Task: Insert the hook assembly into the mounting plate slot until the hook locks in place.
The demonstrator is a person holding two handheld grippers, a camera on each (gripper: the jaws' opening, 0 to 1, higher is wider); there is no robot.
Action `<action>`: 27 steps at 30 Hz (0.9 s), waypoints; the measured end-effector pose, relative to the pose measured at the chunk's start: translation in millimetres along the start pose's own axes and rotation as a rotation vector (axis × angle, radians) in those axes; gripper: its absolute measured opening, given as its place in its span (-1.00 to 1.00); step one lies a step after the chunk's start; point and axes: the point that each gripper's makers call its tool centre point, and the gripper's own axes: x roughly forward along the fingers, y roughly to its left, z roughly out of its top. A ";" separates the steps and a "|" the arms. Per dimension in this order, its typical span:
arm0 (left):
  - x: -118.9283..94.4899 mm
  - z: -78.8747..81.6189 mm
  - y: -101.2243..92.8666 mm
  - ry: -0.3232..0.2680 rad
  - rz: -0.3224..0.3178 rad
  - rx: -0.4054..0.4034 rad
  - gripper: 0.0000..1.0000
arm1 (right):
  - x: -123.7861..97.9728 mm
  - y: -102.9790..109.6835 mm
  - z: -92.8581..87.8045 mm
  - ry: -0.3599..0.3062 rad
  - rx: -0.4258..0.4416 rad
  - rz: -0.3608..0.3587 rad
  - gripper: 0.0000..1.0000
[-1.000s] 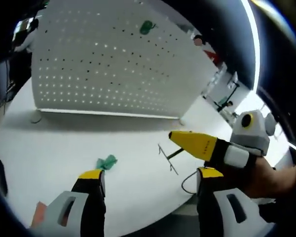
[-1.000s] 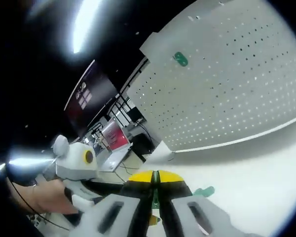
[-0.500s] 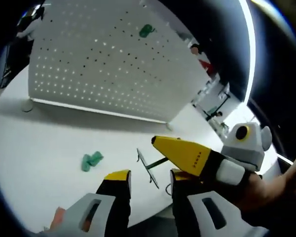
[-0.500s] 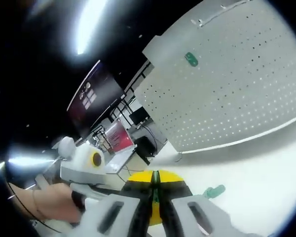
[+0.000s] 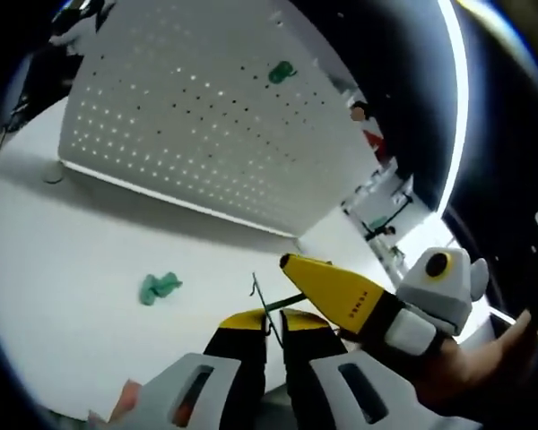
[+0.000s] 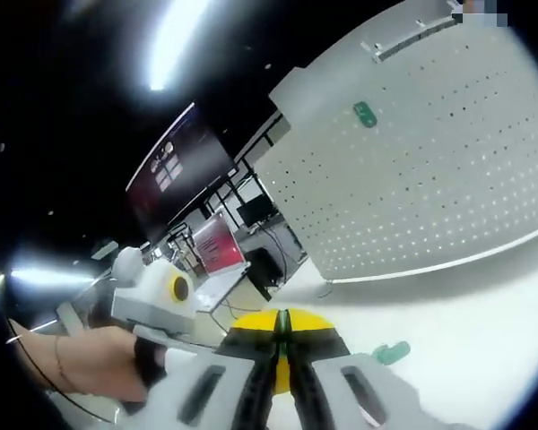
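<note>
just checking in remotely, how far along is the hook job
Done: the right gripper is shut on the wire hook. In hand: the left gripper has nearly closed around that hook, above the white table. Left: carry it to the pegboard and lock it in; a green piece lies on the table.

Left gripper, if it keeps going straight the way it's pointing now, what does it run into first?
Probably the white pegboard. The left gripper is nearly shut around the wire hook, and only bare table lies between; the green piece sits off to the side. Depth is unclear.
</note>
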 end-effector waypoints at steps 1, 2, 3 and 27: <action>0.2 -0.6 0.1 -0.002 -0.005 -0.018 -0.89 | 0.1 0.0 -0.9 0.004 -0.006 0.000 -1.00; 0.6 -1.9 0.2 -0.004 -0.015 -0.045 -0.89 | 0.0 -0.3 -1.6 0.006 -0.007 -0.003 -1.00; 0.9 -2.4 -0.3 -0.008 -0.024 -0.063 -0.89 | -0.2 -0.7 -2.0 0.007 -0.006 -0.007 -1.00; 1.6 12.8 2.5 0.036 0.108 0.181 -0.98 | -3.7 -4.8 3.8 0.033 0.154 -0.009 -0.93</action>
